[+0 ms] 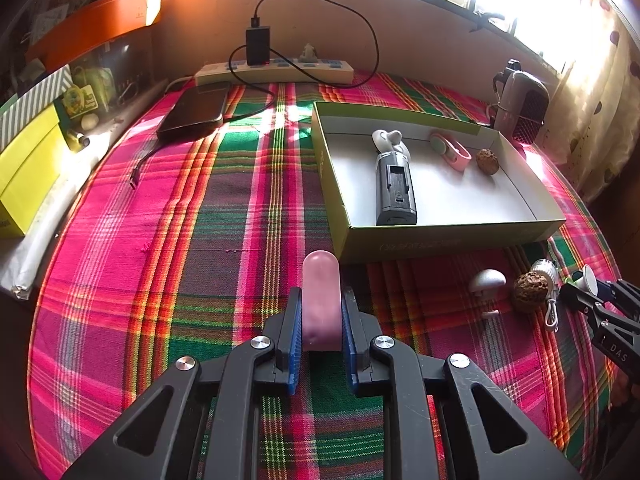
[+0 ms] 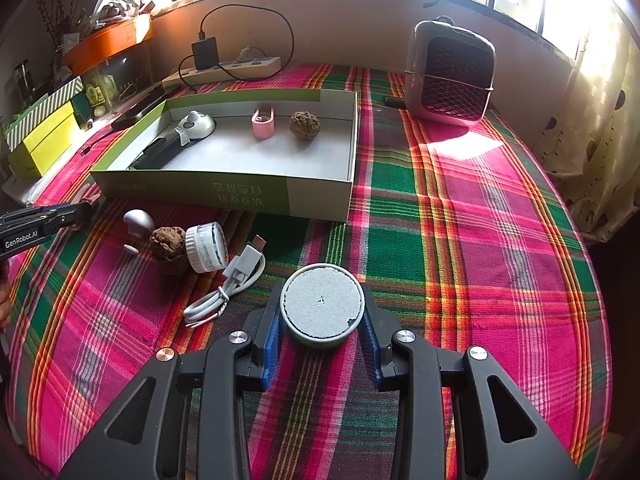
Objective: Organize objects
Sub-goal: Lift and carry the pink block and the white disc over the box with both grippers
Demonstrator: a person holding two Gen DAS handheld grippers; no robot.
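Note:
My left gripper (image 1: pixel 321 294) is shut on a pink rounded capsule (image 1: pixel 321 276), held just above the plaid cloth in front of the green-and-white box (image 1: pixel 452 238). My right gripper (image 2: pixel 323 300) is shut on a round green tin with a grey-white top (image 2: pixel 322 312). The box (image 2: pixel 192 192) holds a black handheld fan (image 1: pixel 394 184), a pink clip (image 1: pixel 450 150) and a walnut (image 1: pixel 487 161). In front of the box lie a silver mushroom-shaped piece (image 2: pixel 138 220), a second walnut (image 2: pixel 168 246), a white jar (image 2: pixel 206 246) and a white cable (image 2: pixel 228 284).
A power strip (image 1: pixel 276 71) with a black charger and a dark phone (image 1: pixel 196 110) lie at the back. A grey heater-like device (image 2: pixel 450 74) stands at the back right. Yellow boxes (image 1: pixel 28 168) and an orange tray (image 1: pixel 96 24) line the left ledge.

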